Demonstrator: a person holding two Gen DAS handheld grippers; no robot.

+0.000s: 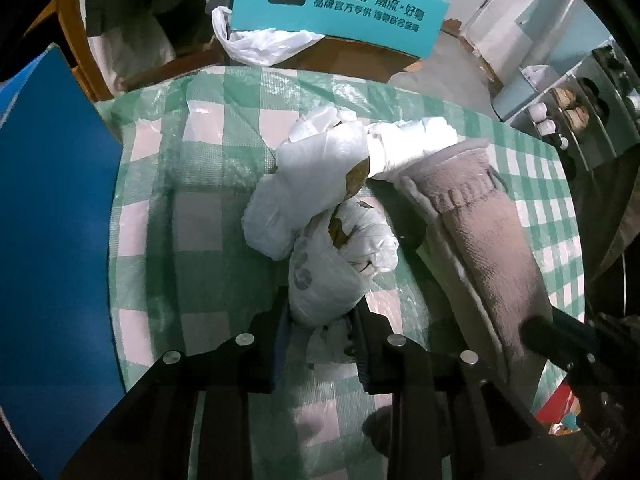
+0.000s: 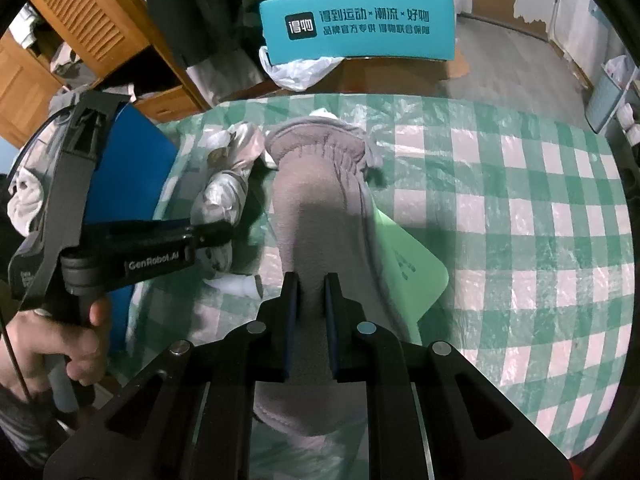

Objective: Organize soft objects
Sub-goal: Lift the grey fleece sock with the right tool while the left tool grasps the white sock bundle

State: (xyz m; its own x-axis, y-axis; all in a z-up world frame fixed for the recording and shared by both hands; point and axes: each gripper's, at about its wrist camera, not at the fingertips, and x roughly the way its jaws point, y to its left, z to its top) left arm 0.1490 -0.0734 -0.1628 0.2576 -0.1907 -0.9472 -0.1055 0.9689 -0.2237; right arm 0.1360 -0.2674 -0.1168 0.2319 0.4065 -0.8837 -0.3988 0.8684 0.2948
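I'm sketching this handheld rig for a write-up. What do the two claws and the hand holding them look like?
Both claws are matte black, each with two flat fingers faced with blue pads and round silver fasteners on the angular frame: see the left claw and the right claw. From the right wrist view, the left claw's body reads "GenRobot.AI" in pale lettering, with a grey strap, a thin dark cable and a black cylindrical handle in a bare hand.

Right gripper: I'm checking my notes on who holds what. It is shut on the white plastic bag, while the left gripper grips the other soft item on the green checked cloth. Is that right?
Not quite. The right gripper is shut on the grey-brown fleece cloth, as the right wrist view shows. The white plastic bag sits between the left gripper's fingers, on the green checked cloth.
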